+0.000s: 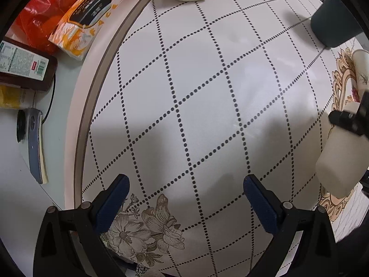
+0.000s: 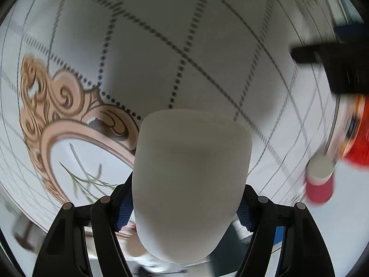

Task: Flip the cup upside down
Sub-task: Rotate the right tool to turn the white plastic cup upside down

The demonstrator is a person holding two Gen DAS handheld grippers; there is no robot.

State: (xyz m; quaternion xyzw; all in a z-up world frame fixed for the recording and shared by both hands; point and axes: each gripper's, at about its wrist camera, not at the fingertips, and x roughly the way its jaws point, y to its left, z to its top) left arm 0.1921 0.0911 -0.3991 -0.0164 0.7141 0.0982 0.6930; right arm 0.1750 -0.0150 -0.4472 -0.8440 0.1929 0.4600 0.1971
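The left gripper (image 1: pixel 185 207) is hovering with its fingers spread wide and holding nothing above the patterned tablecloth (image 1: pixel 207 80), while further right the right gripper (image 2: pixel 184 210) is pinching the white cup (image 2: pixel 191 180) by its sides, lifted off the cloth. To finish well, it is worth keeping the squeeze steady while rolling the wrist and lowering the rim flat onto bare cloth, well apart from the red cup (image 2: pixel 319 184).

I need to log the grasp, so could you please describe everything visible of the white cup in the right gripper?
The white cup is plain, matte and opaque, tapering with rounded edges. The right gripper is shut on it, blue pads pressing both sides. It is held off the patterned tablecloth, long axis pointing away from the camera. Its opening cannot be seen.
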